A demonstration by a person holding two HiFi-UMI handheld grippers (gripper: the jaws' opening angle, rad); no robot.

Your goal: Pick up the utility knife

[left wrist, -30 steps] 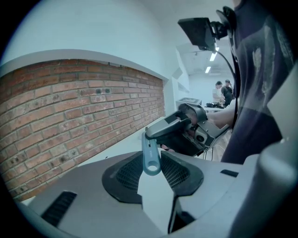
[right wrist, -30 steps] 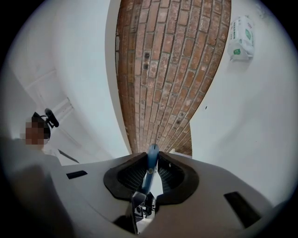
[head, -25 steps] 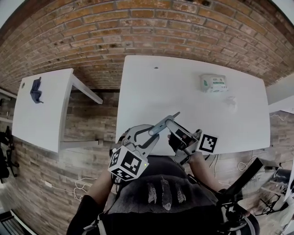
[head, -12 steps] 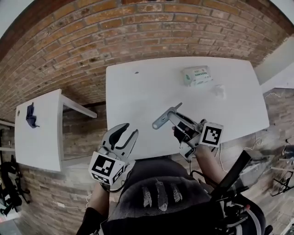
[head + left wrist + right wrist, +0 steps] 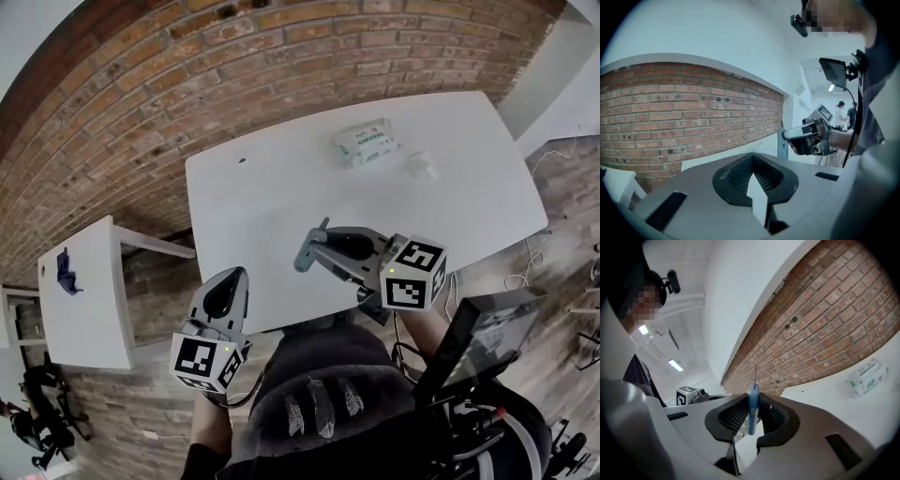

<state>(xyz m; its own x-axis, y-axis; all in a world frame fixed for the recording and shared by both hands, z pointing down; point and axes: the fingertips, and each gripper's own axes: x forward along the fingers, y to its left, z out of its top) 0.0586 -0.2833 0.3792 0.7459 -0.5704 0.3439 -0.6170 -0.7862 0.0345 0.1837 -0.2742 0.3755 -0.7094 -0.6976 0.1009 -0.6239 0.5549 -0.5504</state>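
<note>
The utility knife (image 5: 304, 255) is slim and grey-blue. My right gripper (image 5: 330, 242) is shut on it above the near edge of the white table (image 5: 281, 178). In the right gripper view the knife (image 5: 753, 411) stands on edge between the pads, its thin blade pointing up. My left gripper (image 5: 232, 278) hangs off the table's near left corner, apart from the knife. Its jaws have just been closing and now stand shut with nothing between them (image 5: 752, 159). The left gripper view shows the right gripper (image 5: 806, 138) with the knife (image 5: 781, 146) sticking out of it.
A pack of wipes (image 5: 364, 142) and a small crumpled white piece (image 5: 419, 166) lie at the table's far side. A second white table (image 5: 84, 291) at the left bears a small blue object (image 5: 66, 272). A dark screen (image 5: 478, 328) stands at the lower right. A brick wall runs behind.
The left gripper has drawn away from the knife to the lower left and its jaws have gone from open to shut. The right gripper has rolled and lifted with the knife.
</note>
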